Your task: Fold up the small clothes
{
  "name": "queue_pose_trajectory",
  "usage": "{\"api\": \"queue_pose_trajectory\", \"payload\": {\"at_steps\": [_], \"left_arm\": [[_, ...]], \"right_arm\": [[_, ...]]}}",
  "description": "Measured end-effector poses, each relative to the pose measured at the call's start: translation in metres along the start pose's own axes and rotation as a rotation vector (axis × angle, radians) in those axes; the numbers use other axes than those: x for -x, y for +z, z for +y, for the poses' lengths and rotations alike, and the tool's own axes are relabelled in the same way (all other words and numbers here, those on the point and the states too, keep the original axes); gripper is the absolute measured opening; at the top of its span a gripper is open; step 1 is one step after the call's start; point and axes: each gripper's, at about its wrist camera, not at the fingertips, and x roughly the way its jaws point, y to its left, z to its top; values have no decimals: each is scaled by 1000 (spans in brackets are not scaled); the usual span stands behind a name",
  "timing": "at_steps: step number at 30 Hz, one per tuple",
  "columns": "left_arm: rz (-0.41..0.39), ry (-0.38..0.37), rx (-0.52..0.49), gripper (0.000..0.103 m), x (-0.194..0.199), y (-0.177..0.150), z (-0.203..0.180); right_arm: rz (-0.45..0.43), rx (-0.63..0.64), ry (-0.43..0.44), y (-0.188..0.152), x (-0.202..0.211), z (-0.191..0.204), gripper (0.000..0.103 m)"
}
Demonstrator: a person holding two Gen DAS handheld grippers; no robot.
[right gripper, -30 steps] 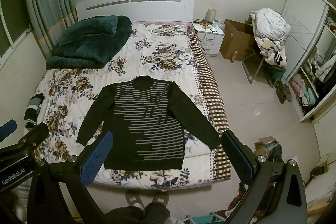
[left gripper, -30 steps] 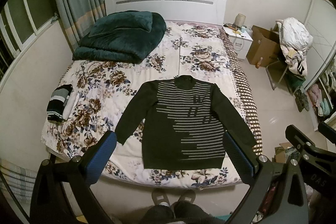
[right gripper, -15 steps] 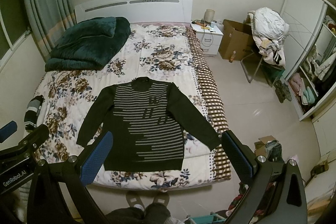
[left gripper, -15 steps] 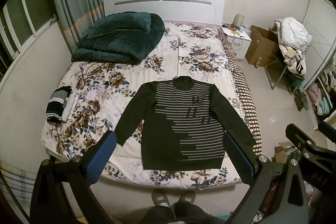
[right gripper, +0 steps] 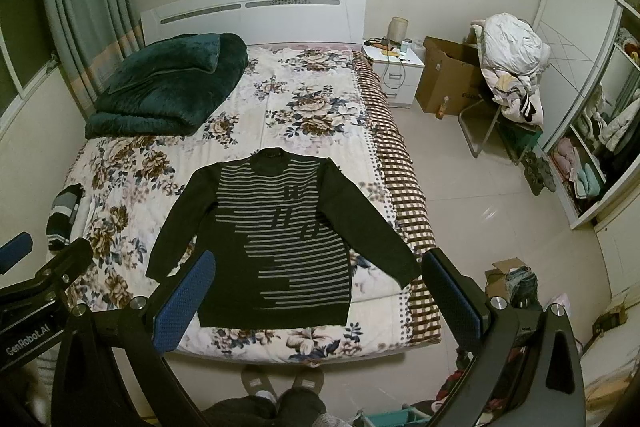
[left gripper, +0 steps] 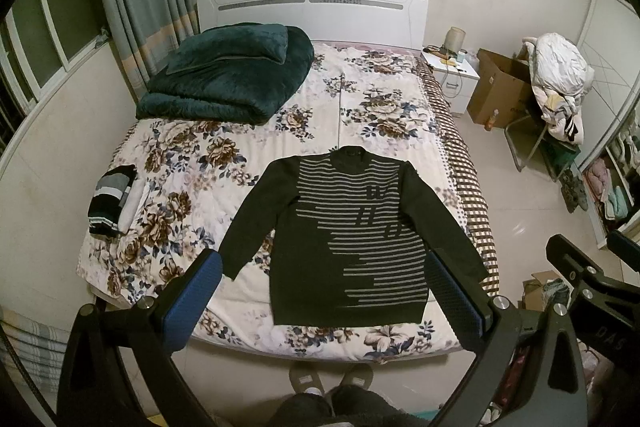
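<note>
From the left wrist view, the dark striped sweater (left gripper: 352,239) lies face up and flat near the foot of the bed (left gripper: 248,155), both sleeves spread outward, its hem just short of the mattress edge. The left gripper (left gripper: 324,283) hangs high above it with its blue-padded fingers (left gripper: 192,301) wide apart, holding nothing. A small folded stack (left gripper: 114,201) sits at the bed's left edge, well apart from the sweater, and a green blanket (left gripper: 228,75) is heaped by the headboard. From the right wrist view, the same sweater (right gripper: 280,235) shows no fold anywhere, one cuff reaching the checked bed edge. The right gripper (right gripper: 316,281) is also spread open and empty, well above the cloth. I'd judge the stack as finished work, while this sweater is only laid out: sleeves and body all remain to be folded.
</note>
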Motion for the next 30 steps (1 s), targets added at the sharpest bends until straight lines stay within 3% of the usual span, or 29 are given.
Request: {"api": "queue_pose_trajectory", "payload": {"at_steps": [8,30], "left_arm": [[-3,2,-5,103,4,14,-9],[-5,2,-5,103,4,10,-7]], "right_arm": [[-1,-1,1,1,0,0,103],[-4,-3,3,2,0,2,103]]}}
